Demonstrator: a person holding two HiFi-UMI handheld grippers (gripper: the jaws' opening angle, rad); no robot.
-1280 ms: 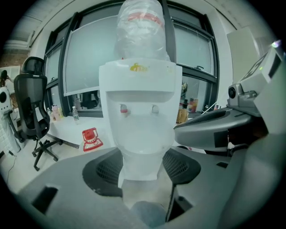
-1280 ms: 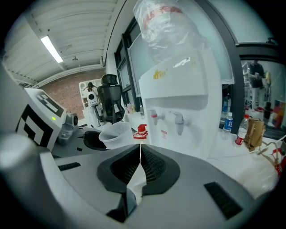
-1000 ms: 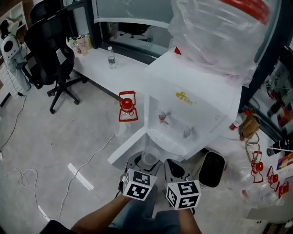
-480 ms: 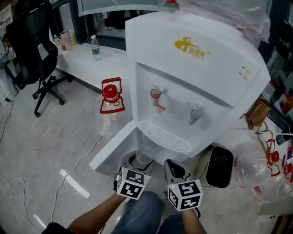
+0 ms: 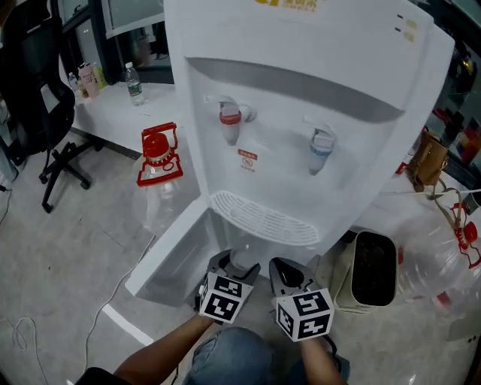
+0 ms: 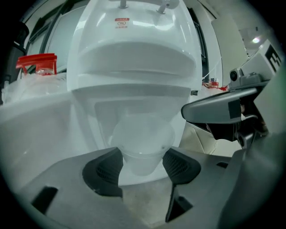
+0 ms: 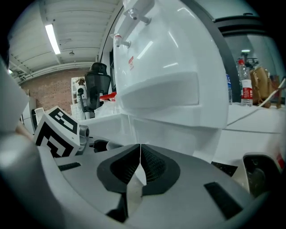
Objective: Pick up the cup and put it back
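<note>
**A:** Any writing you can read?

**B:** Not much from here. The dispenser (image 5: 301, 113) carries a yellow logo (image 5: 285, 4) at its top edge, cut off by the frame. A small red-and-white sticker (image 5: 247, 159) sits just below the red tap (image 5: 229, 120), but its print is too small for me. The blue tap (image 5: 319, 147) has no label I can see. Each cube (image 5: 224, 297) shows only black-and-white square markers.

**A:** And the cup?

**B:** The cup (image 6: 142, 143) stands upright with its mouth up and its long axis vertical, narrowing downward. My left hand-held gripper (image 6: 143, 166) is clamped on its lower part, one pad on each side. It hangs below the grille (image 5: 263, 218), in front of the open lower compartment, next to the swung-out door (image 5: 169, 248). My right hand-held gripper (image 7: 140, 167) is closed on nothing, its pads meeting.

**A:** What has changed in the last second?

**B:** The head view has tipped up and come closer. The bagged bottle on top has left the frame, and the dispenser front now fills it. Both grippers stay low in the centre, and the cup is still in the left one.
</note>
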